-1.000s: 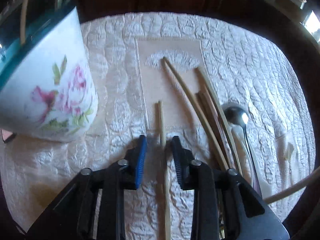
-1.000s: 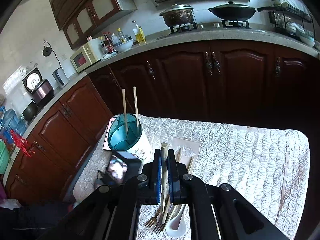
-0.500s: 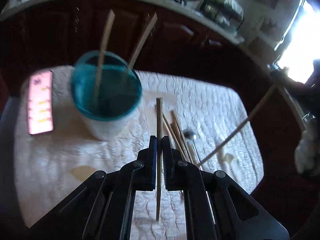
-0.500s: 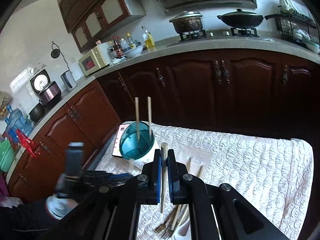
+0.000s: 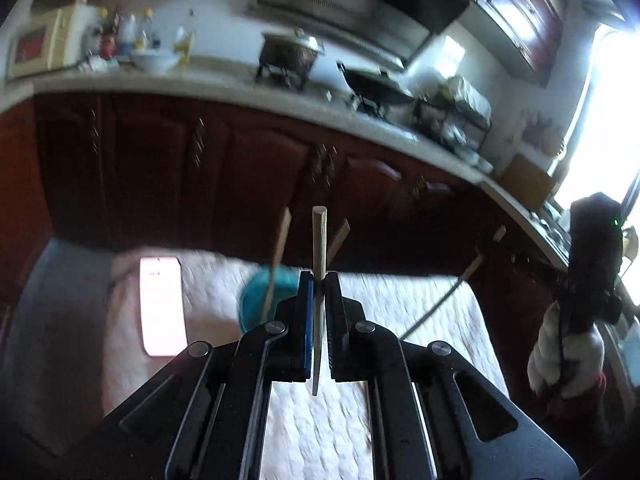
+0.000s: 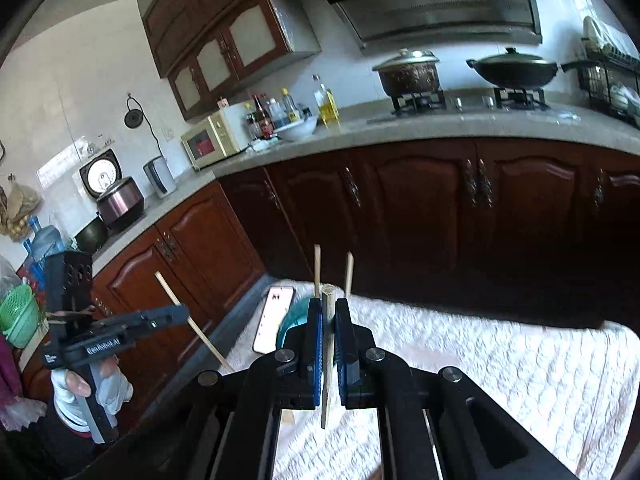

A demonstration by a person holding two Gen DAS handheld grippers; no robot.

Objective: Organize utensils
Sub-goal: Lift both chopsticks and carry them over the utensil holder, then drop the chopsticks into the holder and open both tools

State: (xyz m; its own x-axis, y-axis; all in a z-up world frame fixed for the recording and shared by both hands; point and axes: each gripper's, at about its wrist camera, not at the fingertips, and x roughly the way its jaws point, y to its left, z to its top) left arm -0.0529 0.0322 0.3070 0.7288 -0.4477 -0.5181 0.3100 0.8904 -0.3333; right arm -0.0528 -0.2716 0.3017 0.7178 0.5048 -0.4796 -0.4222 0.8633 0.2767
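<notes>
Both hand-held grippers, left [image 5: 319, 292] and right [image 6: 328, 322], each pinch a chopstick above the table [image 6: 500, 360], cup [image 5: 256, 300] behind.

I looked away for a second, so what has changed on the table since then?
The left gripper closed on a chopstick lying on the table and lifted it upright, well above the teal-rimmed cup. The right gripper kept its own chopstick clamped and rose slightly. The cup's two chopsticks and the phone stayed put.

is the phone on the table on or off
On: the phone lies flat on the quilted table cover, its screen glowing bright beside the teal cup.
</notes>
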